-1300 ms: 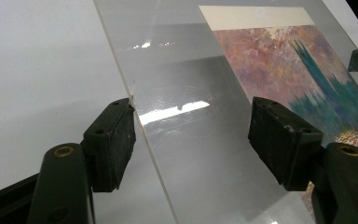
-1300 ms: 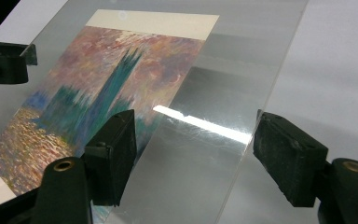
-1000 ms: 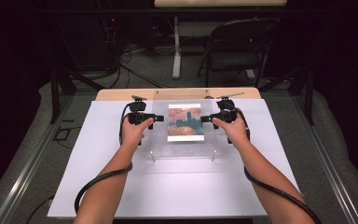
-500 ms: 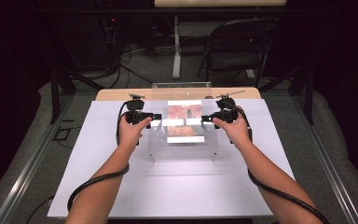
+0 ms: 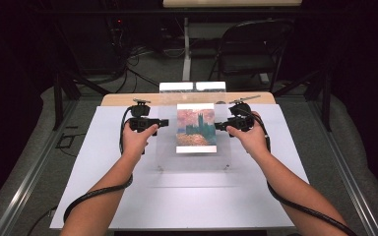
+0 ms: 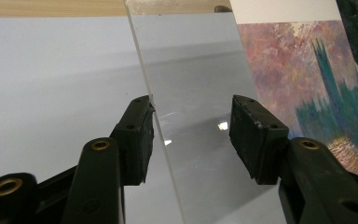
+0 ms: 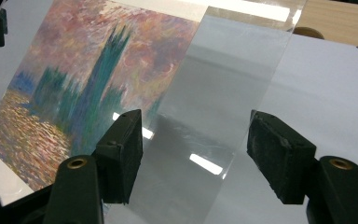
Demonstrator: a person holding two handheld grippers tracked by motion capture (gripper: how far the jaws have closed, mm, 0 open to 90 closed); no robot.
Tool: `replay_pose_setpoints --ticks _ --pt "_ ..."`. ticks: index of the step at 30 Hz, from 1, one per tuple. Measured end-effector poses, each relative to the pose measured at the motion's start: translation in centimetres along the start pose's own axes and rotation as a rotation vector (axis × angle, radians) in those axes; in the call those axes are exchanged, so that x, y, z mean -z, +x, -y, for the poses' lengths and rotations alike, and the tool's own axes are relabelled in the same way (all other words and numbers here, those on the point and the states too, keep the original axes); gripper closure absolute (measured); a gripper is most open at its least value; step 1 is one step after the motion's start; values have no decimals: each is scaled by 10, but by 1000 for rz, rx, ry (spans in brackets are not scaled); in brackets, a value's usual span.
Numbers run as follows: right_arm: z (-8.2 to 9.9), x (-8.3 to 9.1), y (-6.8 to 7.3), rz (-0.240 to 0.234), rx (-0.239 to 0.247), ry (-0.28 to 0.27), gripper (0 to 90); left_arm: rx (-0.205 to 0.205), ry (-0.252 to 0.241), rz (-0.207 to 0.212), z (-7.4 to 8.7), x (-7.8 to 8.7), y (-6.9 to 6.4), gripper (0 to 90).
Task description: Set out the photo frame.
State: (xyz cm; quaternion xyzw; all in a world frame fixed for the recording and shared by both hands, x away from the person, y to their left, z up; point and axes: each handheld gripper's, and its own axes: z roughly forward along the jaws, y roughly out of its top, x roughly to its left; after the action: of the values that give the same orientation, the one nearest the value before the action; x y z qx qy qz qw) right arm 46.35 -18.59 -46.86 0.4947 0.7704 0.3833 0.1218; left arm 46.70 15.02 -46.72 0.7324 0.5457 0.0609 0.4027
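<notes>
Grippers: two, a left gripper [image 5: 165,123] and a right gripper [image 5: 218,126]
Clear acrylic sheets: one [image 5: 195,163], centre of the high view
Painting prints: one [image 5: 196,128], behind the sheet
White table tops: one [image 5: 103,182]
Folding chairs: one [image 5: 251,51], upper right of the high view
Forearms: two, from the bottom edge

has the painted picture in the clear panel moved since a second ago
Yes. In the high view the picture now stands higher against the wooden strip at the table's far edge, its top edge closer to that strip than before.
</notes>
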Motion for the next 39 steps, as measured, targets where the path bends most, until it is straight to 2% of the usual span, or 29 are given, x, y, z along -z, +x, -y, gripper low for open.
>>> replay_pose_setpoints --ticks 6,12,18,29,32,39 --pt "2 10 4 10 16 -23 402 -3 -15 2 2 9 -4 540" --pt "4 20 6 10 -13 -54 475 16 -28 2 3 18 -7 579" --pt "6 26 11 27 5 -63 478 19 -40 6 5 24 -9 602" --pt "9 38 22 61 42 -72 491 -9 -70 -5 12 36 -17 620" --pt "10 42 24 65 39 -78 511 -20 -79 -13 14 40 -20 623" --pt "17 53 33 90 61 -108 528 -62 -94 -30 21 51 -29 635"
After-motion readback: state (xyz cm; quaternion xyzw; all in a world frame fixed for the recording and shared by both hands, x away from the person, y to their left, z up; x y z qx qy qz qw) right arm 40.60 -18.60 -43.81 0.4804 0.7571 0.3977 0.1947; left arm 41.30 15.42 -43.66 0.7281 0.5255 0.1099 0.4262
